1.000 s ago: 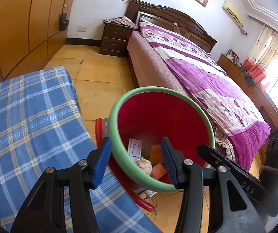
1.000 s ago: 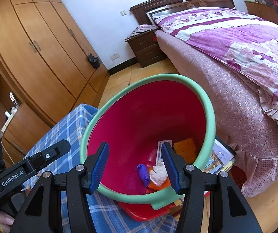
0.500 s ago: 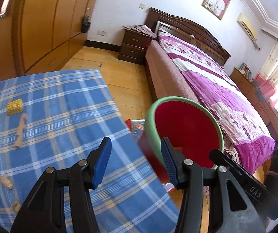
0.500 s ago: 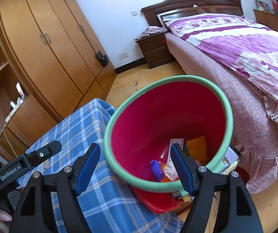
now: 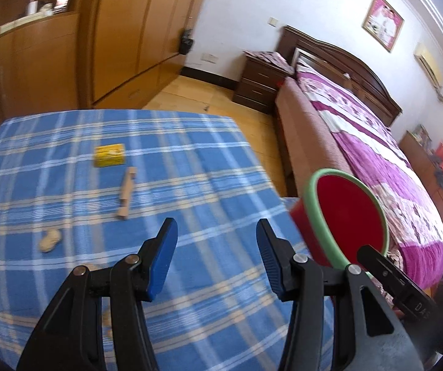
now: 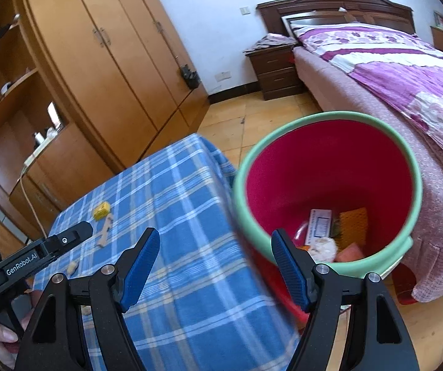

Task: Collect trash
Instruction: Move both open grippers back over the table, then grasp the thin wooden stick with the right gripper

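A red bin with a green rim stands beside the table and holds a white card, an orange sponge and crumpled paper. The same bin shows at the right of the left wrist view. On the blue checked tablecloth lie a yellow box, a wooden stick and peanut shells. My left gripper hangs open and empty over the cloth, short of the stick. My right gripper is open and empty above the table's edge, its right finger before the bin's rim.
A bed with a purple cover runs along the right, close behind the bin. A dark nightstand and wooden wardrobes stand at the back. Wooden floor lies between table and bed. A hand holds the left gripper's handle.
Both grippers swung left, away from the bin and over the table. The right gripper's jaws widened. The box, stick and shells came into the left wrist view.
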